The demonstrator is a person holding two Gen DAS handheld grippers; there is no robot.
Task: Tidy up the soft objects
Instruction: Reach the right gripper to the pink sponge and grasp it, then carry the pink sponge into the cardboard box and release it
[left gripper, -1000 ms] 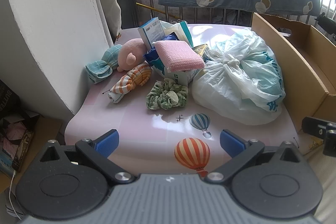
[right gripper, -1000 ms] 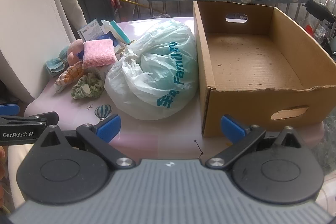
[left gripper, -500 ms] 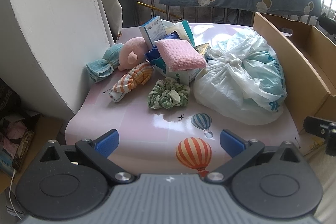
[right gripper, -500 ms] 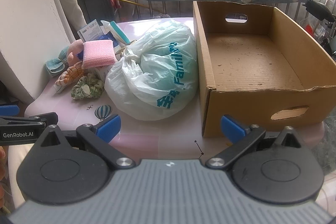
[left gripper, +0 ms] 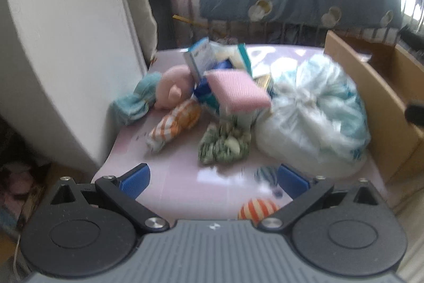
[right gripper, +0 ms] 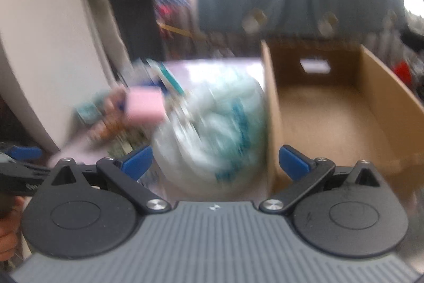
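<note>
Soft objects are seen ahead of the left gripper in the left wrist view: a green scrunchie nearest, dead ahead; an orange-striped cloth roll ahead-left; a pink plush and a teal checked cloth farther left, against a white wall. A pink sponge is seen resting on a heap of cartons beyond the scrunchie. A tied white plastic bag lies ahead-right, touching a cardboard box at far right. All rest on a pink table. The jaws are held wide apart, nothing between them.

In the right wrist view, heavily blurred, the plastic bag is found straight ahead of the right gripper, the cardboard box ahead-right, the pink sponge ahead-left. Its jaws are likewise spread, empty. The left gripper is seen at the far left edge.
</note>
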